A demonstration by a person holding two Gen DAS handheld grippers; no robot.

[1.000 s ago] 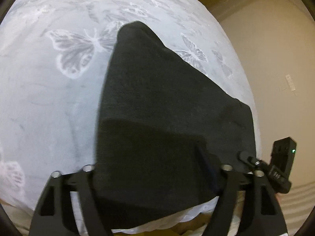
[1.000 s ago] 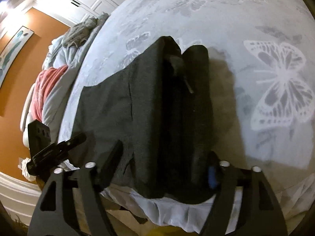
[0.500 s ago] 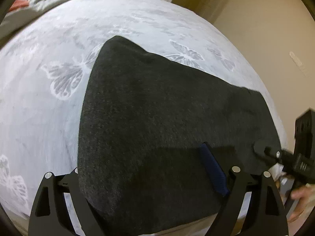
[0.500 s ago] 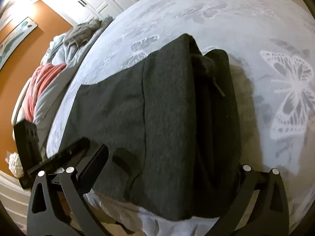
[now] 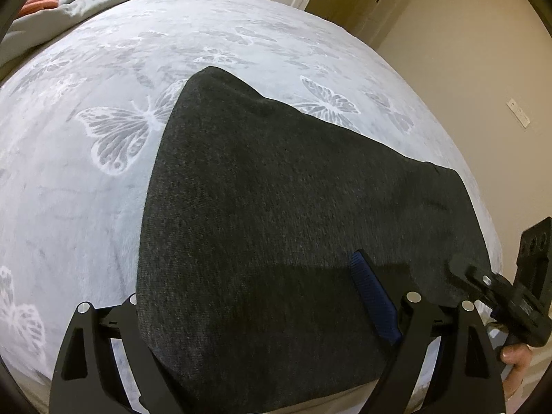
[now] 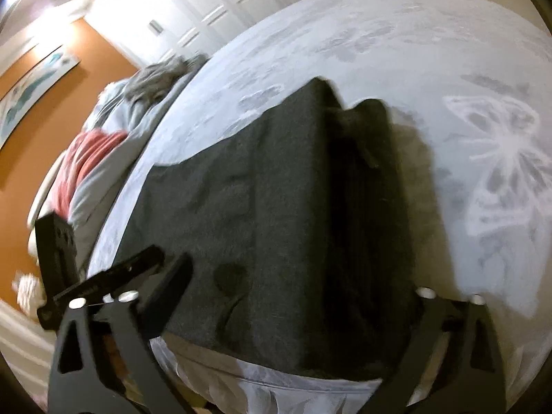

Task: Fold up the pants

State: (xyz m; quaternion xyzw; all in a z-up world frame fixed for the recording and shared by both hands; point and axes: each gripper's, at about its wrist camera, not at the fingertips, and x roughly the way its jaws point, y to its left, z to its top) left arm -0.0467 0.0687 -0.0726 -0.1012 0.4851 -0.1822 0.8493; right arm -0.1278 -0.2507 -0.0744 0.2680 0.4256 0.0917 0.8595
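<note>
The pants (image 5: pixel 293 224), dark charcoal knit, lie folded on the pale butterfly-print blanket (image 5: pixel 86 189) at the near edge of the bed, their near end reaching the blanket's hem in front of both of my cameras. Through my left wrist view, my left gripper (image 5: pixel 269 310) sits low over that near end with its jaws spread wide; the cloth fills the gap between them, one blue-padded fingertip (image 5: pixel 374 296) lies on top of the fabric, and the other finger is hidden behind the cloth's left edge. I cannot see either finger pinching anything. My right gripper (image 6: pixel 296 296) is likewise spread wide, its fingers standing either side of the folded stack, and the same tool shows at the right rim of my left view (image 5: pixel 500 293), just beside the pants' far corner. From my right wrist view, which is blurred, the pants show as layers, a thick fold on the right and a flatter panel to the left. A heap of grey and red bedding (image 6: pixel 103 148) lies against the orange wall (image 6: pixel 41 114).
</note>
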